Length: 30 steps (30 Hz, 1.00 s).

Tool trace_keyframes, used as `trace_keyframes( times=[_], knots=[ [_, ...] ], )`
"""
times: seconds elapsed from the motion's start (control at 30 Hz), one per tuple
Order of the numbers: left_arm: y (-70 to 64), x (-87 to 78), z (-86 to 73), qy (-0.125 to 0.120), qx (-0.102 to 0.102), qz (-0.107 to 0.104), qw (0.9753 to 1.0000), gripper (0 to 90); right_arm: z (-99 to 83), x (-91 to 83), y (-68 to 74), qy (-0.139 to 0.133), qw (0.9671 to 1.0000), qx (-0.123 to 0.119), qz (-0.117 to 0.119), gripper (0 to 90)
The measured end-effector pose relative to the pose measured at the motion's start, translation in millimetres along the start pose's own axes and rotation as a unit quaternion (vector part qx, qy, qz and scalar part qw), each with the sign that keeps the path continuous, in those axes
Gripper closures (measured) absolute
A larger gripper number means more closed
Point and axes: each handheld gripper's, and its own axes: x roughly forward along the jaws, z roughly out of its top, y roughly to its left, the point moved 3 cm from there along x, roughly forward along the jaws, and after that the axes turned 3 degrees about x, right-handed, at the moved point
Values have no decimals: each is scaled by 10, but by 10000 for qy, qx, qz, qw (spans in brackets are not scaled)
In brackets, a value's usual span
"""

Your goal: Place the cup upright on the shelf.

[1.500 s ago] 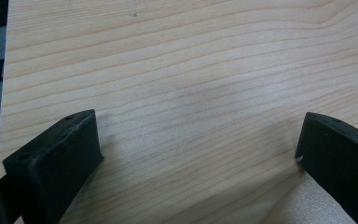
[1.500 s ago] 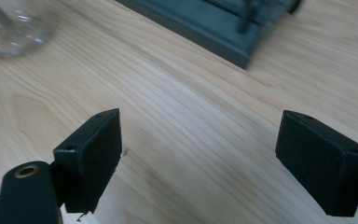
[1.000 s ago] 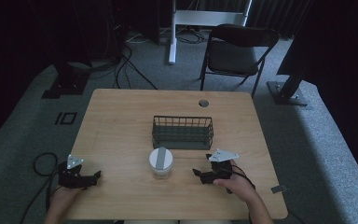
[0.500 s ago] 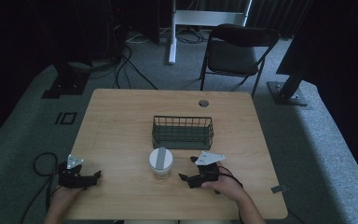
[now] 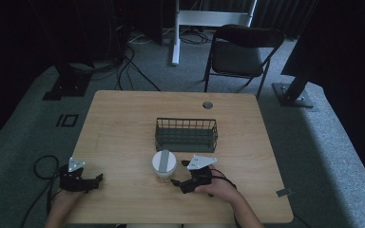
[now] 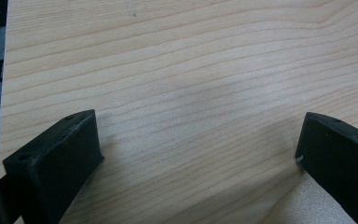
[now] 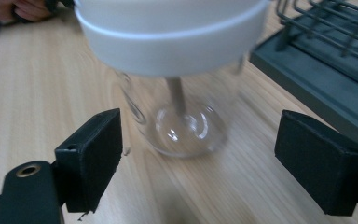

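A clear glass jar [image 5: 163, 165] with a white lid stands on the desk [image 5: 123, 123], just before the wire basket [image 5: 186, 134]. No readable writing. The right tool [image 5: 179, 174] gapes beside it; the left tool [image 5: 96, 180] gapes, empty.

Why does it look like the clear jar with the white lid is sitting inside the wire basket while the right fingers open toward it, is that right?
Not quite. The jar stands on the table in front of the wire basket, not inside it, as the high view shows. The rest holds: the right gripper is open, its fingers spread toward the jar.
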Motion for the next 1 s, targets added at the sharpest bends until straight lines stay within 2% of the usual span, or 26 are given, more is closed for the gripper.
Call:
trace_keyframes(
  times=[0.57, 0.73, 1.0],
  knots=[
    [0, 0, 0, -1, 0, 0, 10000, 1, 162, 243, 76, -95, 9997, -84, 203, 146],
    [0, 0, 0, -3, 0, 0, 10000, 1, 179, 302, 85, -122, 9996, -160, 174, 152],
    [0, 0, 0, 0, 1, 0, 10000, 1, 211, 340, 85, -90, 9998, -74, 164, 165]
  ],
)
